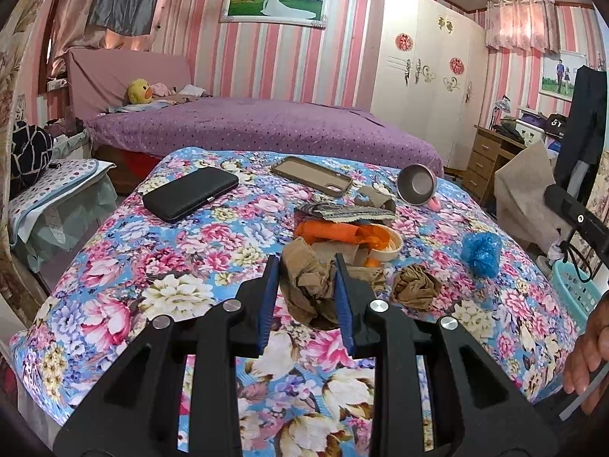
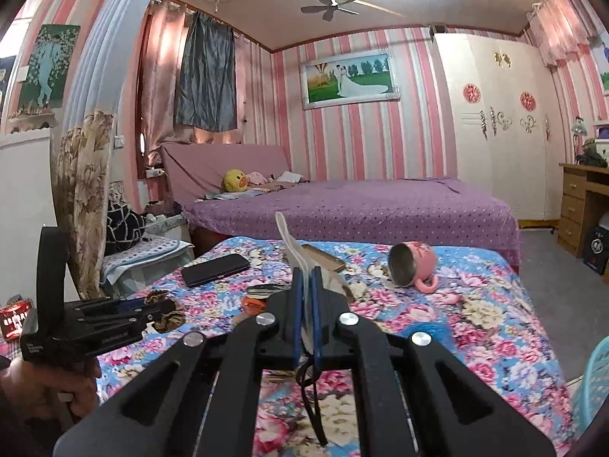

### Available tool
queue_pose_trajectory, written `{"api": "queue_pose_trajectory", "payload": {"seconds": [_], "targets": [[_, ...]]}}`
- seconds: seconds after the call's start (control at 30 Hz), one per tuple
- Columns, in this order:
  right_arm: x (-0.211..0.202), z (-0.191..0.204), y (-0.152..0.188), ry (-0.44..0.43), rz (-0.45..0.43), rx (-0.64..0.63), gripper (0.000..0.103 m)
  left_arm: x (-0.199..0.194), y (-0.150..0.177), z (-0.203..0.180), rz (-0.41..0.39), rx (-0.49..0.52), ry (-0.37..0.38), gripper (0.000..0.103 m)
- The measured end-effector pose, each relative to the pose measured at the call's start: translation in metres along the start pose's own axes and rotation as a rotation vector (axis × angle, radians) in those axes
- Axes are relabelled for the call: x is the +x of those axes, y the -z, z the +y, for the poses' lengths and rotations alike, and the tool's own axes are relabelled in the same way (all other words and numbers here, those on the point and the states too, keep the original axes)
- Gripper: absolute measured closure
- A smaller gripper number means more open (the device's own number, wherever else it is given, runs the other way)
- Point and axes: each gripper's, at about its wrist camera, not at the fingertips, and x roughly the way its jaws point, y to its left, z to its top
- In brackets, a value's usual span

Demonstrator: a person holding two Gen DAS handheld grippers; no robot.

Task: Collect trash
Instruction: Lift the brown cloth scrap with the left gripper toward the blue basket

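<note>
A crumpled brown paper wad point(image 1: 310, 285) sits pinched between the blue pads of the left gripper point(image 1: 304, 285), whose jaws are narrowed around it, just in front of the white bowl point(image 1: 394, 245) that serves as the landmark here. That bowl holds orange scraps point(image 1: 342, 233) and lies on the floral bedspread point(image 1: 152, 266). A second brown wad point(image 1: 415, 285) lies loose just to the right of the held one, in front of the bowl, and a blue plastic ball point(image 1: 480, 253) rests further right of the bowl.

The right gripper point(image 2: 306, 285) has its jaws fully closed on a thin white strip point(image 2: 291, 243), which sticks up past the tips, raised above the bedspread.

Risks, as I judge them: the held wad is springy and only partly caught, so a quick lift could let it slip out or drag the torn paper beside it. The white strip is floppy and could slide free if swung. Behind the bowl lie a black phone point(image 1: 190, 194), a phone case point(image 1: 312, 176) and a tipped pink mug point(image 2: 413, 262); a careless sweep could knock these or mistake them for rubbish. The turquoise basket point(image 1: 578, 289), well right of the bowl, is likely the drop point, and reaching it means crossing over the loose pieces.
</note>
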Motion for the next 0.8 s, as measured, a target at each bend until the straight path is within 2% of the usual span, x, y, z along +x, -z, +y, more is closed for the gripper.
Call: {"api": "queue_pose_trajectory", "payload": {"seconds": [0.33,0.47,0.6,0.8], "targets": [[-0.025,-0.018,0.0,0.079,-0.007,-0.037,0.098,-0.014,-0.003,-0.014,-0.034,-0.002,0.01,0.076],[-0.034,-0.026,0.001,0.112,-0.013,-0.04,0.098,-0.022,-0.014,-0.025,-0.075,0.026,0.005,0.076],[-0.043,-0.044,0.003,0.142,0.002,0.037,0.098,-0.029,-0.027,-0.038,-0.118,0.034,0.023,0.076],[-0.056,-0.051,0.004,0.186,-0.014,0.032,0.098,-0.036,-0.041,-0.07,-0.172,0.068,0.06,0.076]]}}
